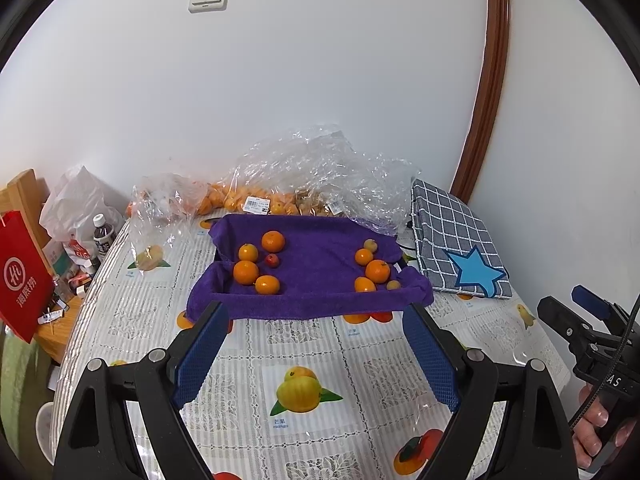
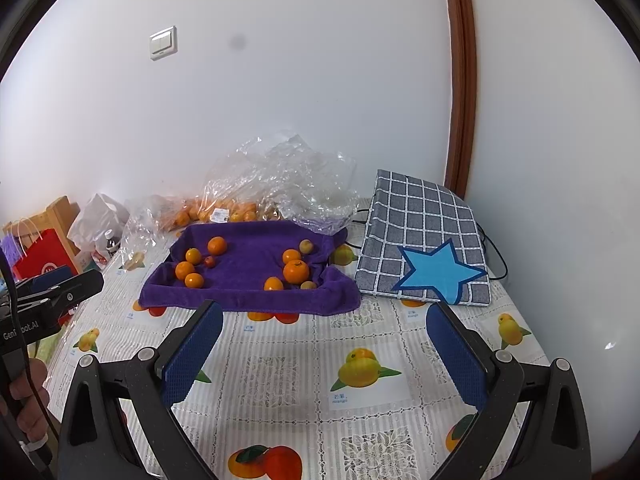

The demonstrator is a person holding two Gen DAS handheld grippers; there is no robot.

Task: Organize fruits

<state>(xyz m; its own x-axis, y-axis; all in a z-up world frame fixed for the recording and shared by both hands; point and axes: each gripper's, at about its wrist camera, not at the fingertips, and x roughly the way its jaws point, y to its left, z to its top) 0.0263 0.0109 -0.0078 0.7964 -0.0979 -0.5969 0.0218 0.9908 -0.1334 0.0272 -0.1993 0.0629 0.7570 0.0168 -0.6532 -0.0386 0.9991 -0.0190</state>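
A tray lined with a purple towel (image 1: 316,256) (image 2: 248,268) stands in the middle of the table. On its left side lie several oranges (image 1: 246,272) (image 2: 185,270) and one small red fruit (image 1: 272,260) (image 2: 209,261). On its right side lie several oranges (image 1: 377,271) (image 2: 296,271) and two small yellowish fruits (image 1: 370,245) (image 2: 306,246). My left gripper (image 1: 316,348) is open and empty, held just short of the tray's near edge. My right gripper (image 2: 324,352) is open and empty, also short of the tray, toward its right.
Clear plastic bags (image 1: 320,176) with more oranges lie behind the tray against the wall. A small bag with a fruit (image 1: 150,256) lies left of the tray. A checked cloth bag with a blue star (image 1: 460,248) (image 2: 424,248) lies right. Clutter and a red bag (image 1: 24,280) stand at far left.
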